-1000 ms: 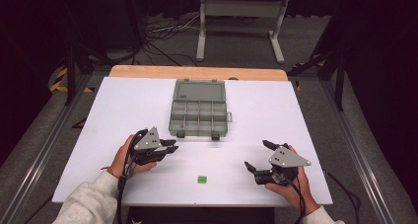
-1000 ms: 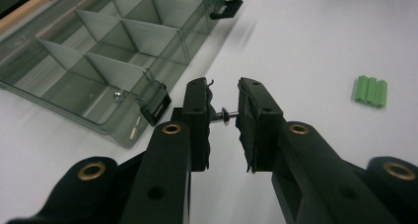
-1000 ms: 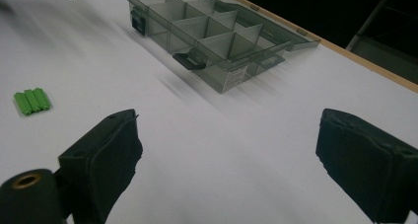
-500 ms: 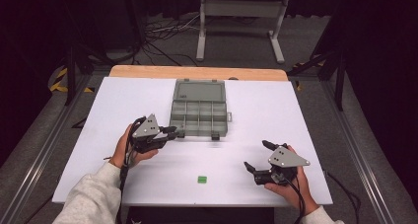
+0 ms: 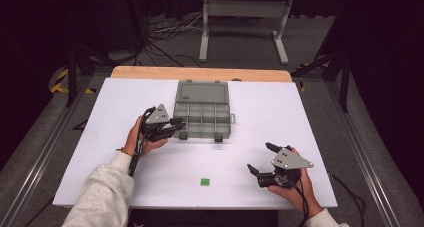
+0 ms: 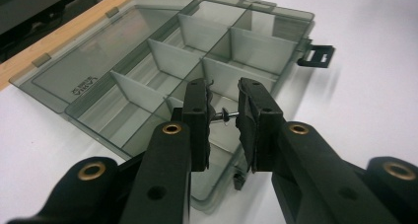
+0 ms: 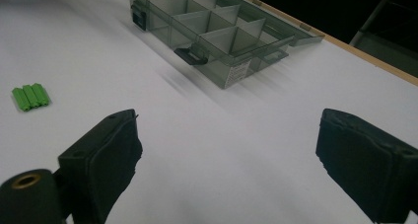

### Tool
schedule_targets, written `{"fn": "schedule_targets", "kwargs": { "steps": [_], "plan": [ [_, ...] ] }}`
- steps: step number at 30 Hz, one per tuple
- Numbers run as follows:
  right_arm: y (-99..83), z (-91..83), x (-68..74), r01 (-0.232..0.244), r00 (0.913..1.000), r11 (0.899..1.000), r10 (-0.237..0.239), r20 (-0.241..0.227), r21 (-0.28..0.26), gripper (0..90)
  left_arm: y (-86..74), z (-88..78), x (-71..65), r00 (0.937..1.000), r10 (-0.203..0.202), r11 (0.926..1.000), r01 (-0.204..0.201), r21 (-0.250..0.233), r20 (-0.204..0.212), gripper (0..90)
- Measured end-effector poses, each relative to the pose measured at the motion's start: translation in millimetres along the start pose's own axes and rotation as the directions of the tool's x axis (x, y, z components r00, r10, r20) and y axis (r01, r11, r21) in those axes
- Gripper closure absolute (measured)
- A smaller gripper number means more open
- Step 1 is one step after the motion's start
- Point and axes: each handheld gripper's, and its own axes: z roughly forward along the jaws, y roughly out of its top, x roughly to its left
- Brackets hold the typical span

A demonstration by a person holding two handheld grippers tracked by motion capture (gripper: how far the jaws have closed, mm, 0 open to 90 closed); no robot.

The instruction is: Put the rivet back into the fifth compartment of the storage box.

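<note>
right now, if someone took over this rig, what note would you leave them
Left gripper: shut on a small screw, over the near-left corner of the open organizer box.
Right gripper: open, holds nothing, low at the table's near right.
Green piece: lies on the table near the front edge, untouched.
Done: screw picked up and brought to the box.
Left: probably drop the screw in a compartment; the compartments seen look empty. Then perhaps the green piece.

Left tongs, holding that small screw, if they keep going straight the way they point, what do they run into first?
Probably the open organizer box: the left tongs, shut on the small screw, hover at its near edge, pointing over its compartments. Depth is unclear.
</note>
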Motion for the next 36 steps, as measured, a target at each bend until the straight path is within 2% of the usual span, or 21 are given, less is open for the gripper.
{"fn": "schedule_targets", "kwargs": {
  "steps": [4,13,17,24,36],
  "plan": [
    [-0.1,0.1,0.3,-0.003,1.0,1.0,0.003,-0.002,0.002,9.7,-0.9,3.5,4.5,0.9997,-0.023,0.9997,0.023,-0.001,0.0,75.4],
    [0.0,0.2,0.5,-0.004,1.0,1.0,0.004,-0.003,0.002,9.7,-3.5,12.1,8.1,0.9997,-0.022,0.9991,0.023,0.035,-0.011,75.4],
    [0.1,0.1,1.0,-0.001,1.0,1.0,0.001,-0.003,0.004,9.7,-5.2,12.8,9.2,0.9992,-0.039,0.9985,0.039,0.038,-0.012,75.4],
    [-0.1,0.3,0.6,-0.001,1.0,1.0,0.001,-0.005,0.005,9.6,-6.7,14.7,9.7,0.9992,-0.036,0.9979,0.037,0.054,-0.015,75.2],
    [-0.1,1.4,-0.1,-0.005,1.0,1.0,0.005,-0.006,0.004,9.6,-6.5,8.9,10.0,0.9992,-0.03,0.9992,0.031,0.025,-0.028,70.9]
  ]
}}
